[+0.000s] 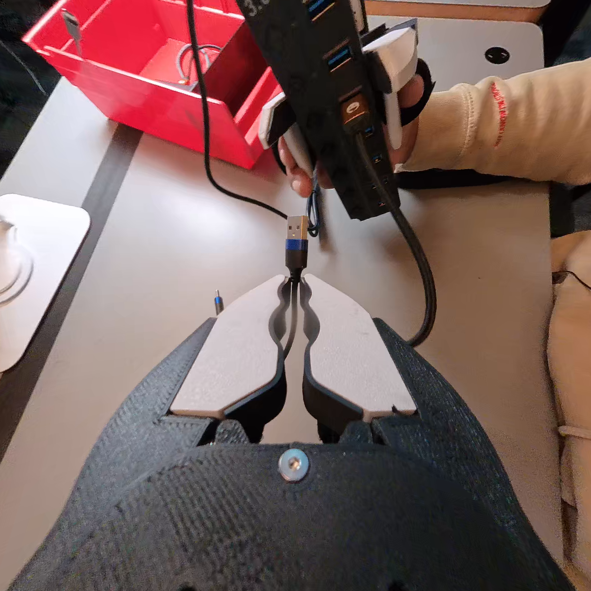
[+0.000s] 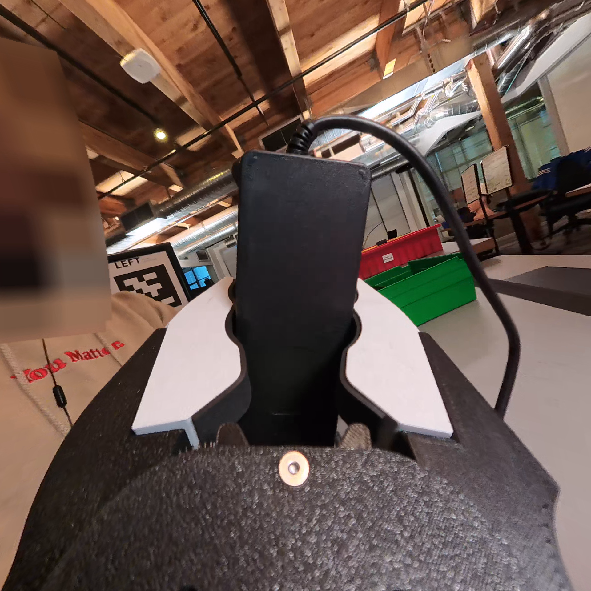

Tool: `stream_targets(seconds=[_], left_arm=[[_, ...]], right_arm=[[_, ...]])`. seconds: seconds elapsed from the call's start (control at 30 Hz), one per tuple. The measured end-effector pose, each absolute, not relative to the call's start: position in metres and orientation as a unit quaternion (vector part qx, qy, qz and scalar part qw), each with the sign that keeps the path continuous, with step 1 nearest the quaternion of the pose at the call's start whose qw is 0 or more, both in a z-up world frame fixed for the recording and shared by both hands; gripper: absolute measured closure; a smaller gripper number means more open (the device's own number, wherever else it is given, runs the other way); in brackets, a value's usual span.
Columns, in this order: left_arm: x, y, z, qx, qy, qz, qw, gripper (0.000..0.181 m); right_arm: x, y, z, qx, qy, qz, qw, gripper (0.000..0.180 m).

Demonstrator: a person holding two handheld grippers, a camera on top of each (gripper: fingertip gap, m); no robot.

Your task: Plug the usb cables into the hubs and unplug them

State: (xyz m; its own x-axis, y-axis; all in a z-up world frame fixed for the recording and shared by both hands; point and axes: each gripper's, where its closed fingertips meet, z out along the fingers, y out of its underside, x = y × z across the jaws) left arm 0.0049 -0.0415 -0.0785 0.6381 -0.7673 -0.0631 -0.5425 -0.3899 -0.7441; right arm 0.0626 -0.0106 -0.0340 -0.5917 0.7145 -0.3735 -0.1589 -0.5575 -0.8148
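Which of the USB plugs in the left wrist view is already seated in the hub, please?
The bronze-coloured plug, seated in the black hub; the blue-collared plug stays free in the left tool.

Your right gripper [image 2: 295, 307] has its jaws closed on the black hub [image 2: 300, 265], which stands upright between the white fingers [image 2: 204, 351] with its plain back toward you. A black cable [image 2: 473, 249] leaves the hub's top end, arches to the right and drops beside the gripper. Past it, on the table [image 2: 543, 351], you can see a green bin [image 2: 428, 287] with a red bin [image 2: 403, 256] just behind it. Wooden ceiling beams [image 2: 224, 48] run overhead.
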Motion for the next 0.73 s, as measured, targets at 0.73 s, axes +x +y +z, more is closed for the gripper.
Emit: stream_targets(seconds=[0.73], left_arm=[[0.050, -0.063, -0.083, -0.815, 0.431, -0.137, 0.361, 0.175]], right_arm=[[0.045, -0.063, -0.070, -0.387, -0.556, 0.673, 0.297, 0.114]])
